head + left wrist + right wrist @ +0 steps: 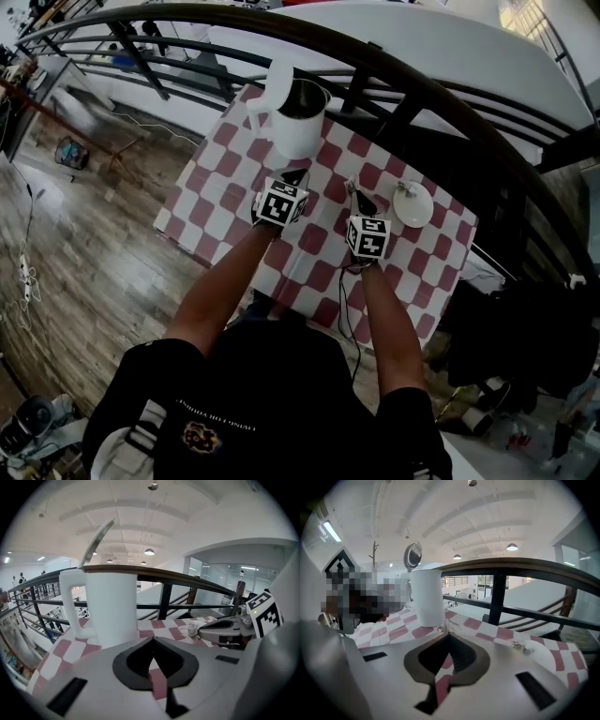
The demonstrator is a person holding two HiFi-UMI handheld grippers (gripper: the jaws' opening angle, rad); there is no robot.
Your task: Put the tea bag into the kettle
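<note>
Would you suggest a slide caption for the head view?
Right gripper pinches a tea bag before the lid-open white kettle on the checkered tablecloth, left gripper beside it.

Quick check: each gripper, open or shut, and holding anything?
Left gripper: closed, nothing between its jaws.
Right gripper: closed; whether it pinches anything cannot be told.
</note>
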